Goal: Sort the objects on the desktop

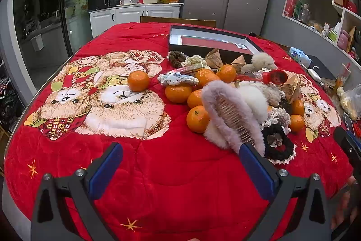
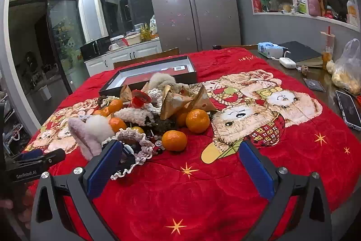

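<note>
A heap of objects lies on the red bear-print blanket (image 1: 158,173): several tangerines (image 1: 198,119), a fluffy pink hair clip (image 1: 225,114), a black lace-edged scrunchie (image 1: 279,146), a Hello Kitty clip (image 1: 176,79) and brown paper cones (image 1: 216,58). One tangerine (image 1: 138,80) sits apart to the left. My left gripper (image 1: 180,148) is open over bare blanket, its right finger beside the fluffy clip. My right gripper (image 2: 181,151) is open too, with a tangerine (image 2: 174,140) just beyond its fingertips and the scrunchie (image 2: 133,143) at its left finger. An open dark box (image 2: 149,76) stands behind the heap.
To the right on the bare table lie a phone (image 2: 348,108), a plastic bag (image 2: 347,69), a tissue pack (image 2: 269,49), a drink cup (image 2: 327,46) and a black folder (image 2: 300,52). The left gripper's finger (image 2: 38,157) shows at the right view's left edge. A chair back (image 1: 178,20) stands behind the table.
</note>
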A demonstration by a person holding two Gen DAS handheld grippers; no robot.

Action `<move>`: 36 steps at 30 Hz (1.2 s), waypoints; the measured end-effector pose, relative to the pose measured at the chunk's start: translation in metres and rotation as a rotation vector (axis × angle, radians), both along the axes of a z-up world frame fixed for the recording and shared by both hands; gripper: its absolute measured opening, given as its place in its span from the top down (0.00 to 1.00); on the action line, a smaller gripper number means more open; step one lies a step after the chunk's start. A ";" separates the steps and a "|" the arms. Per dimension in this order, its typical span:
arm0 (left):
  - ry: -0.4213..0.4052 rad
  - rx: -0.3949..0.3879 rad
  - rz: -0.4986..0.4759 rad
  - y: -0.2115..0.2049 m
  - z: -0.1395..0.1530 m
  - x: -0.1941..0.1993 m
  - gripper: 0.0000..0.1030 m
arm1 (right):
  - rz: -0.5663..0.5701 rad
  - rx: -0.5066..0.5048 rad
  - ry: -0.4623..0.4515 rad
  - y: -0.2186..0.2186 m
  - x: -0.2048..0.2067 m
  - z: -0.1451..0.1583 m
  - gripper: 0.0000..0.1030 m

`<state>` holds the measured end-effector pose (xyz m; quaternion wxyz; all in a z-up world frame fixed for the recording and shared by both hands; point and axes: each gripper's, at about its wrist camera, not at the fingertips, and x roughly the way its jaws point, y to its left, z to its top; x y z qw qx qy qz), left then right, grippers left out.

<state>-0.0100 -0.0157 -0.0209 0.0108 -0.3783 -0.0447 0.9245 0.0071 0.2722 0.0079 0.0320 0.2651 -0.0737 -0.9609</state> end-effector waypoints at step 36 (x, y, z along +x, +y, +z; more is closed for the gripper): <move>-0.007 -0.017 -0.040 0.020 0.003 -0.006 0.00 | 0.010 0.022 -0.031 0.004 -0.007 -0.008 0.00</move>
